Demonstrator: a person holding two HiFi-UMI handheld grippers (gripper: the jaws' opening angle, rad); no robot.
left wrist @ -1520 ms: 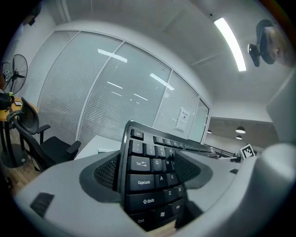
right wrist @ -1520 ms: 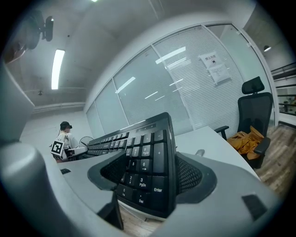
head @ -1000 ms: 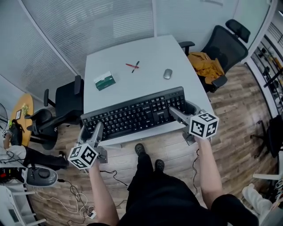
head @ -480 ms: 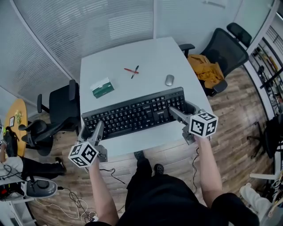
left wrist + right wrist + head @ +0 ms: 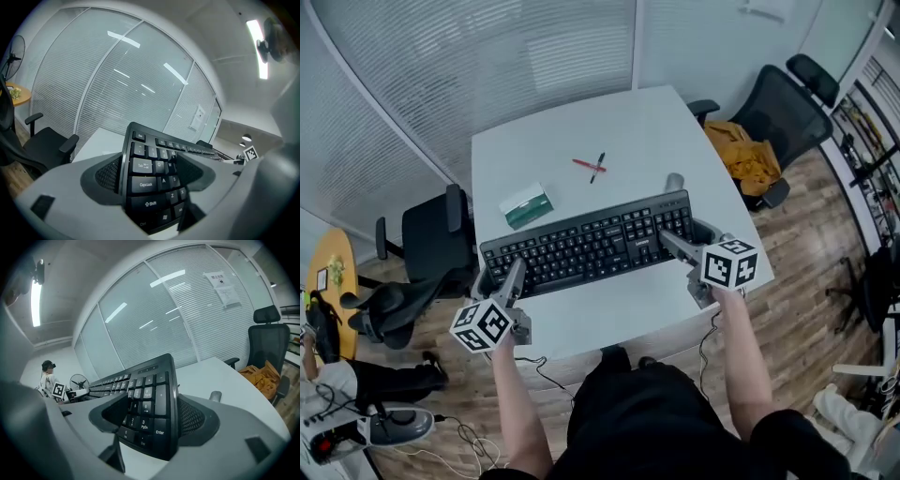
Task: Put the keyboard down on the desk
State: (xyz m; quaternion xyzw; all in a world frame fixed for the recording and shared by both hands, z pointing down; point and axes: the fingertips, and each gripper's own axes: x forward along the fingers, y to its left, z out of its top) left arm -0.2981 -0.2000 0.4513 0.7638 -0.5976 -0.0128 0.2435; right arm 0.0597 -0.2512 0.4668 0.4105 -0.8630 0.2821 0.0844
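**Keyboard gripped at both ends over the desk**

We see the left gripper (image 5: 514, 274) clamped on the keyboard's (image 5: 591, 244) left end and the right gripper (image 5: 667, 240) on its right end. Bare desk (image 5: 609, 305) lies before its near edge, and a mouse (image 5: 675, 179) sits just beyond its far edge.

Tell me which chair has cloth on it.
The chair right of the desk: yellow cloth lies on its seat. The chairs on the left are bare.

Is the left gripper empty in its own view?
No, the left gripper is shut on the keyboard, its jaws pressing either side of the Caps Lock end.
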